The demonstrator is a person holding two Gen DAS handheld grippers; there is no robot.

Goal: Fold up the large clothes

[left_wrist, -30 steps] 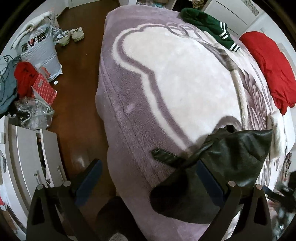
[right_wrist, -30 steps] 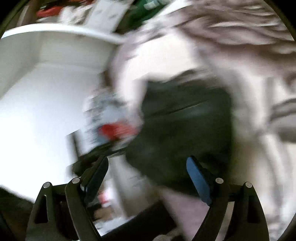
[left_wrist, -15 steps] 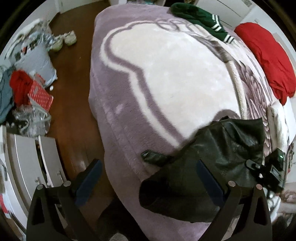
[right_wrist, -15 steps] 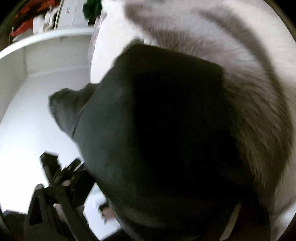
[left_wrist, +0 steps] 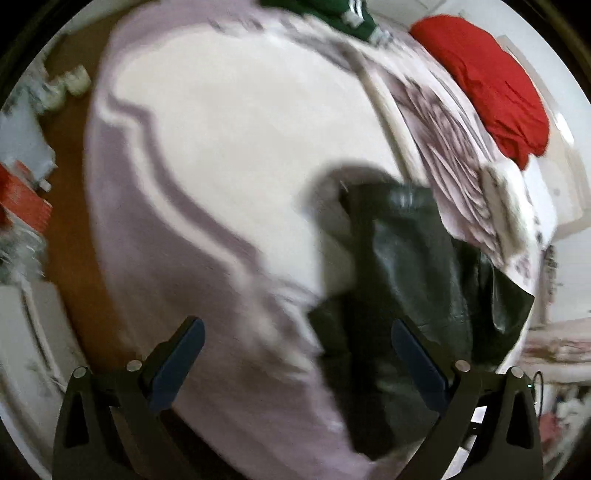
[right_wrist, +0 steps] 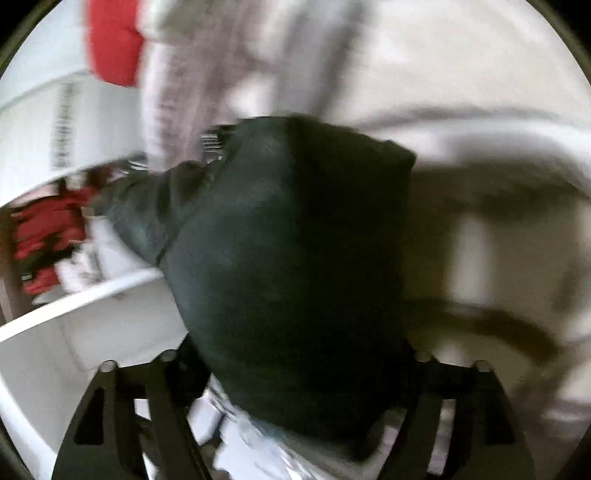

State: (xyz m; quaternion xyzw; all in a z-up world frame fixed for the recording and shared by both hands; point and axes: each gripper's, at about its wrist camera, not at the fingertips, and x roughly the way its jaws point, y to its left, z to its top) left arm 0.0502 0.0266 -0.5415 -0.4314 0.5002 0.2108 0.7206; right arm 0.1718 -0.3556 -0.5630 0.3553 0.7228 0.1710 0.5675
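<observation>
A black leather garment (left_wrist: 406,295) lies bunched at the near right of the bed (left_wrist: 221,155), partly hanging over the edge. My left gripper (left_wrist: 295,354) is open just above the bed's edge, its right finger over the garment. In the right wrist view the same garment (right_wrist: 295,266) fills the middle and covers my right gripper (right_wrist: 295,373). The fingertips are hidden under the cloth and the frame is blurred, so I cannot tell whether the gripper holds it.
A red garment (left_wrist: 491,85) and a green striped one (left_wrist: 332,11) lie at the far side of the bed. Wooden floor (left_wrist: 74,240) with bags and shoes lies to the left. White furniture (right_wrist: 55,122) stands beside the bed.
The black garment has been pulled further onto the bed and upward. The left gripper swung right. The right gripper went from open near the garment to being buried under it.
</observation>
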